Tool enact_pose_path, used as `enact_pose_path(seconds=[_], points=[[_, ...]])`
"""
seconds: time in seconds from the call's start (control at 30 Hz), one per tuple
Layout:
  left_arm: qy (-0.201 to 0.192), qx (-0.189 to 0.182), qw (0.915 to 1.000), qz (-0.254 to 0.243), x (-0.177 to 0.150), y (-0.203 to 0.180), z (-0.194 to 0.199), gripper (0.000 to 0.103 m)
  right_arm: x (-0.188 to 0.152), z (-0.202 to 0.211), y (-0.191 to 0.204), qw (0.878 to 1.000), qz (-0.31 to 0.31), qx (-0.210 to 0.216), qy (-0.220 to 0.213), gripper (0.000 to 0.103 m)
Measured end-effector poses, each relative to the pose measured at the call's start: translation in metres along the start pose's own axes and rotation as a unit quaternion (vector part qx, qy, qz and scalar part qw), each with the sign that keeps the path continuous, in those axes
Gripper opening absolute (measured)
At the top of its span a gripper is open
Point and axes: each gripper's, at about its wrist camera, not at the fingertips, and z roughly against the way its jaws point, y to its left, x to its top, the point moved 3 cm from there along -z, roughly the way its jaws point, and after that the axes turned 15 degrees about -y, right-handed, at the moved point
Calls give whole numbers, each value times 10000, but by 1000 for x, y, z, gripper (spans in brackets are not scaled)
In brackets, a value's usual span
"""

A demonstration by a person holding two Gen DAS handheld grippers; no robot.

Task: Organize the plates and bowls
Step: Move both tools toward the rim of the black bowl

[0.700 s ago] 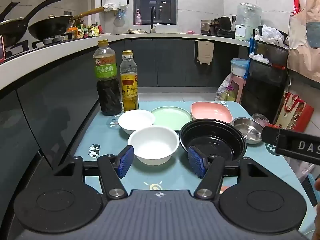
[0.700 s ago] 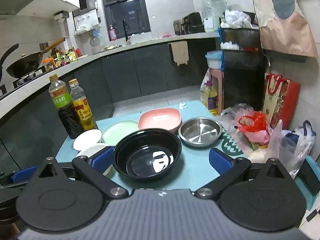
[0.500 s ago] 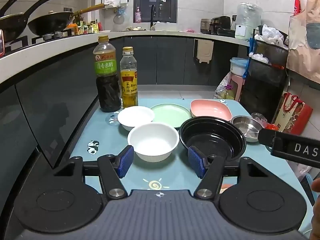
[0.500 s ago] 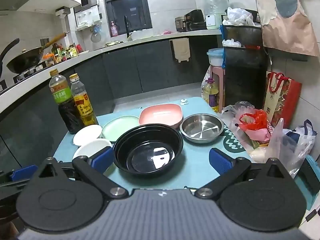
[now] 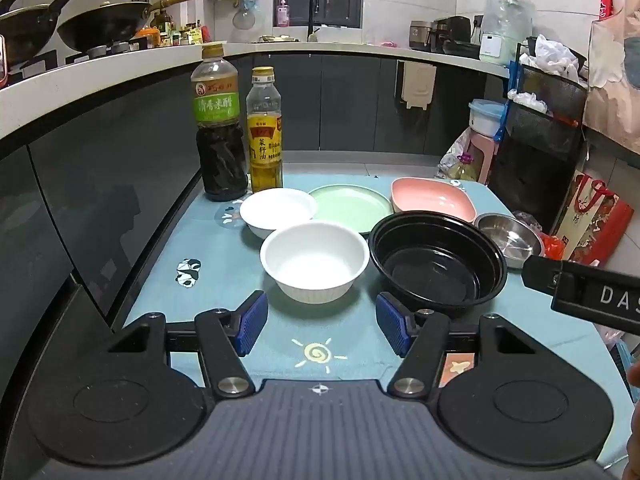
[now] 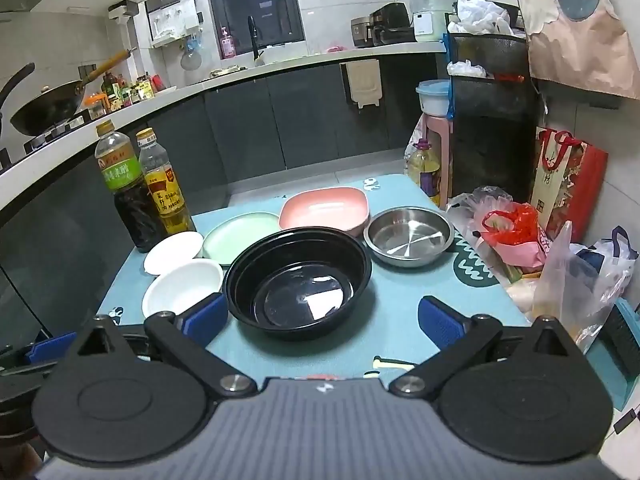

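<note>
Two white bowls (image 5: 314, 261) (image 5: 279, 211), one black bowl (image 5: 438, 261), one steel bowl (image 5: 509, 233), two plates (image 5: 352, 207) (image 5: 433, 201), two bottles (image 5: 219, 124) (image 5: 264, 132).

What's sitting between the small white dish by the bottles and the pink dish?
The green plate lies between the small white dish and the pink dish. The left wrist view shows this most clearly.

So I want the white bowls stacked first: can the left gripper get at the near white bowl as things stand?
Probably yes. The left gripper is open, with the near white bowl straight ahead and bare table between. The black bowl sits close on the right, so that side looks tight.
</note>
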Motion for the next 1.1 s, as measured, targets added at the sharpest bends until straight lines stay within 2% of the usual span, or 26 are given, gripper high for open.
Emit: enact_pose_path(seconds=[0.67,1.1], points=[[23,133,9999,95,-1,4,-5,57,0,-5,2,9999,53,117,64,50],[165,-16,9998,-75,-7,-4,-15,52,-3,-17,-7,9996,-121,69,246,50]])
